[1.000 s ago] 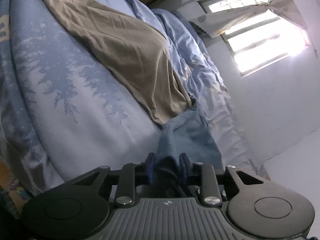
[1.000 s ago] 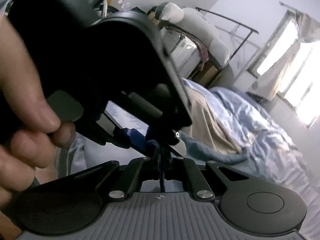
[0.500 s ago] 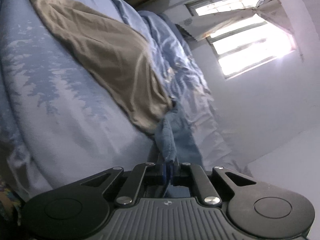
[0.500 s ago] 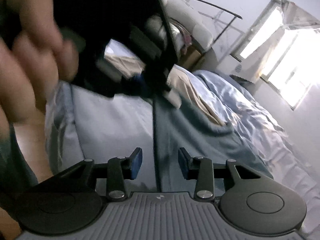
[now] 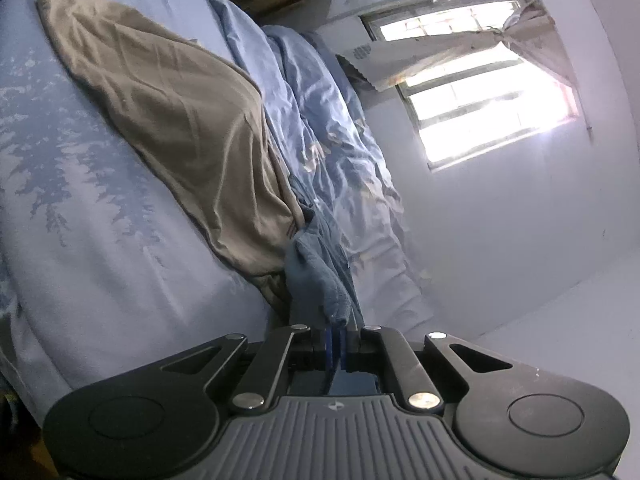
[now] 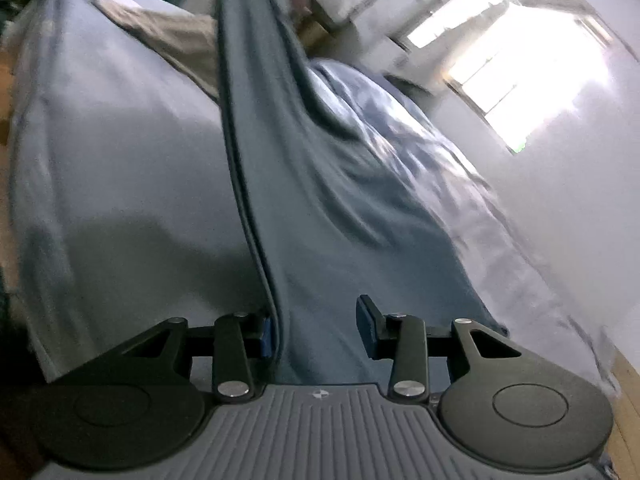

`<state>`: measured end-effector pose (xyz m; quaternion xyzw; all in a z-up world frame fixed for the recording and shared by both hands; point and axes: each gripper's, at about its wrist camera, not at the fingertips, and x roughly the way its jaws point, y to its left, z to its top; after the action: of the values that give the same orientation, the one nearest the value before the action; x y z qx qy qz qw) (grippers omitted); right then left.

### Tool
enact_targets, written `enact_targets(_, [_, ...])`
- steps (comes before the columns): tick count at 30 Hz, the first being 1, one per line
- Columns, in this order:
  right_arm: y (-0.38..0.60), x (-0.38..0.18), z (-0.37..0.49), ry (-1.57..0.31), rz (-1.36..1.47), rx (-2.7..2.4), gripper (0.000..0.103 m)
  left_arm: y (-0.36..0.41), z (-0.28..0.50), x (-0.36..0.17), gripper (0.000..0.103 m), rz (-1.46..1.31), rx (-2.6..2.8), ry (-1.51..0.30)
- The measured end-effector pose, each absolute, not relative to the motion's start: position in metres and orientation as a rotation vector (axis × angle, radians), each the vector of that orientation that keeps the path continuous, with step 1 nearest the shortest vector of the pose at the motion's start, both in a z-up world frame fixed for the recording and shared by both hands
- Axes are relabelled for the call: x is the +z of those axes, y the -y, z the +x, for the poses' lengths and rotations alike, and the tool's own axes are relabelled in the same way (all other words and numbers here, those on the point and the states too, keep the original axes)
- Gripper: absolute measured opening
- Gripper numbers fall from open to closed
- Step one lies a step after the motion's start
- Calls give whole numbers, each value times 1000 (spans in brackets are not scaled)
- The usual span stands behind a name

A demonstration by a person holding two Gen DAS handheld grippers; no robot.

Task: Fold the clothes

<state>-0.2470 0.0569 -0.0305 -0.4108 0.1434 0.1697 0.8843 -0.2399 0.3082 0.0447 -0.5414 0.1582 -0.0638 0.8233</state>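
Note:
A blue garment [image 5: 316, 276] rises in a bunched corner from the bed into my left gripper [image 5: 335, 334], which is shut on it. In the right wrist view the same blue garment [image 6: 320, 200] hangs taut from the top of the picture down to the bed. It passes between the fingers of my right gripper [image 6: 316, 322], which stands open. The garment's hemmed edge runs close by the left finger, and the right pad is clear of the cloth. A tan garment [image 5: 180, 120] lies spread on the bed beyond, also visible as the tan garment [image 6: 172, 40] behind the blue one.
The bed has a pale blue sheet [image 5: 80, 220] with a tree print. A crumpled blue duvet [image 5: 328, 128] is heaped along the wall side. A bright window [image 5: 480, 100] sits in the white wall. The right wrist view is blurred by motion.
My left gripper closed on the blue garment's corner and lifted it. My right gripper opened, releasing the cloth, and swung away; the hand and left gripper have left its view.

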Motion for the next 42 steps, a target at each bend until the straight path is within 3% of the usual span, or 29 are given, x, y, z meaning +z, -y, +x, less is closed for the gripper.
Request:
enact_targets(10, [4,-25,-259,-285,-864,325,39,-282,-231,61,0,-1108,-161,-326])
enact_targets(25, [-36,-42,-262,-252,-887,397,39,-301,-241,107,0,-1082,-120,-226])
enact_targets(42, [116,-58,-214,-454,-1090,172,39,-307,-233,109,0,-1089,-83,-231])
